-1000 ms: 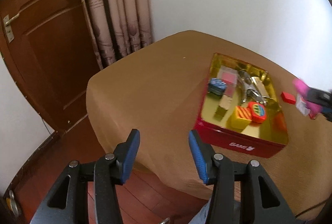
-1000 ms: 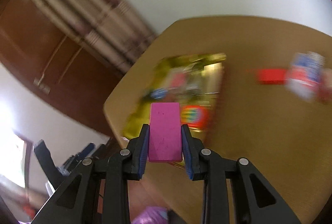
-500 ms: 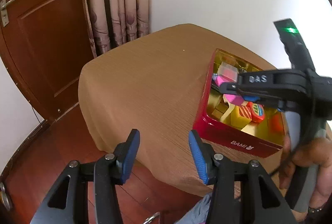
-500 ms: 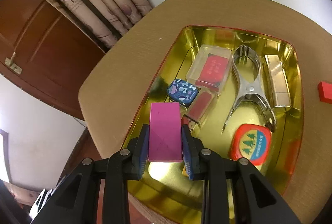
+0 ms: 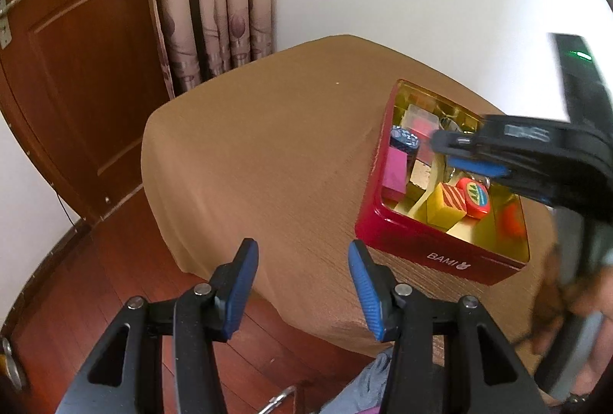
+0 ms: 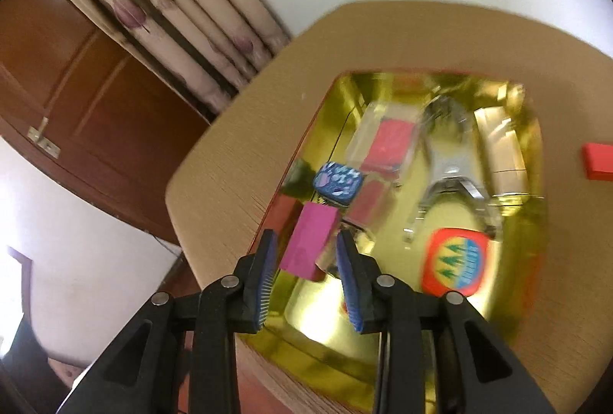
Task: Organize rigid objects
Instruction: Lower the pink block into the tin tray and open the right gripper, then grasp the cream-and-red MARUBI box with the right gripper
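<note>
— Pink block [image 6: 311,241]: where is it?
— Lying in the tin [image 6: 534,161], by its left wall; the right gripper [image 6: 306,274] has just been opening, its fingers clear of it.
— And the left gripper [image 5: 302,285]?
— Spread wide, empty, at the table [image 5: 249,153] edge.
</note>
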Tool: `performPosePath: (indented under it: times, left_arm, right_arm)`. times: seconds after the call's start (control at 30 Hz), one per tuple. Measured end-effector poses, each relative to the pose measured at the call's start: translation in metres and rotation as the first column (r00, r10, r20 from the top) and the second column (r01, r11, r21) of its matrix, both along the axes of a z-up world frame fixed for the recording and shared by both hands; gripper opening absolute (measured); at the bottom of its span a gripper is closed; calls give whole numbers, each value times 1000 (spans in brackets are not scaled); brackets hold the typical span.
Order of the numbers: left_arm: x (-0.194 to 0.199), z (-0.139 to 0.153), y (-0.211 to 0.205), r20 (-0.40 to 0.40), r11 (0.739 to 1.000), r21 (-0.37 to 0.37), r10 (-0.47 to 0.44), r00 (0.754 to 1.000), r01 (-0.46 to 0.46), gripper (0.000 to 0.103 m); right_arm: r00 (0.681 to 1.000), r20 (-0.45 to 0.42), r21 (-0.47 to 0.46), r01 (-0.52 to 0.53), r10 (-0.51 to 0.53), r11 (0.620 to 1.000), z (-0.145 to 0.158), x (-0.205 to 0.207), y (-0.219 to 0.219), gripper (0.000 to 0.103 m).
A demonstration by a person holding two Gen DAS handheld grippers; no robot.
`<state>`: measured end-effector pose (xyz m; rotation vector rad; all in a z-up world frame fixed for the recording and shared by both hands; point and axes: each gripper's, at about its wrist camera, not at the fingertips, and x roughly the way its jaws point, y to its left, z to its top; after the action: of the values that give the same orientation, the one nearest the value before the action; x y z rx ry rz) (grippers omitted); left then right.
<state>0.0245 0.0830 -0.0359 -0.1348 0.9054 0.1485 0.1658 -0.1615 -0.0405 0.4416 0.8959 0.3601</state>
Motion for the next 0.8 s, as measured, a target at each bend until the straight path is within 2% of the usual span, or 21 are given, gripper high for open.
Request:
performPosePath:
  times: [0.07, 0.1, 0.17, 0.23, 0.3, 0.37, 0.47, 0.53, 0.63, 0.67, 0.8]
  left_arm:
    - [-2, 2, -3, 12, 1000, 10, -7, 1000, 7, 50]
    - [-3, 3, -5, 16, 1000, 14, -13, 1000, 13, 50]
    - [-4, 4, -8, 20, 999, 23, -26, 999, 25, 50]
    - [-6, 4, -13, 19, 999, 33, -40, 999, 40, 50]
    - [-9, 5, -20, 18, 998, 33, -55, 998, 55, 50]
    - [-11, 5, -27, 19, 997, 42, -72, 997, 72, 50]
    - [-13, 5, -46, 16, 989, 95, -111, 994, 109, 50]
    - [-15, 5, -54, 14, 986, 105, -130, 991, 128, 50]
    - [-16, 7, -69, 6, 982, 109, -158, 987, 157, 50]
    - [-16, 8, -73, 6, 981, 112, -161, 987, 160, 50]
    - [-13, 10, -90, -7, 975, 119, -190, 982, 189, 50]
  right_arm:
    - [997, 51, -24, 52, -51, 998, 3, -22, -30, 56]
    - [993, 79, -46, 93, -89, 995, 2, -36, -51, 62]
    - [981, 118, -102, 167, -155, 981, -4, -65, -84, 64]
    - [967, 143, -204, 236, -209, 950, -17, -95, -119, 64]
    - [949, 149, -304, 310, -276, 901, -27, -116, -161, 67]
    - [927, 142, -324, 376, -348, 868, -29, -125, -205, 77]
    - [902, 144, -327, 432, -407, 841, -27, -120, -247, 84]
    - [902, 142, -370, 430, -407, 824, -28, -109, -264, 90]
    - [919, 127, -426, 390, -373, 816, -35, -84, -267, 90]
    - [920, 129, -468, 385, -370, 796, -39, -76, -267, 90]
    - [921, 138, -475, 385, -365, 791, -50, -64, -279, 90]
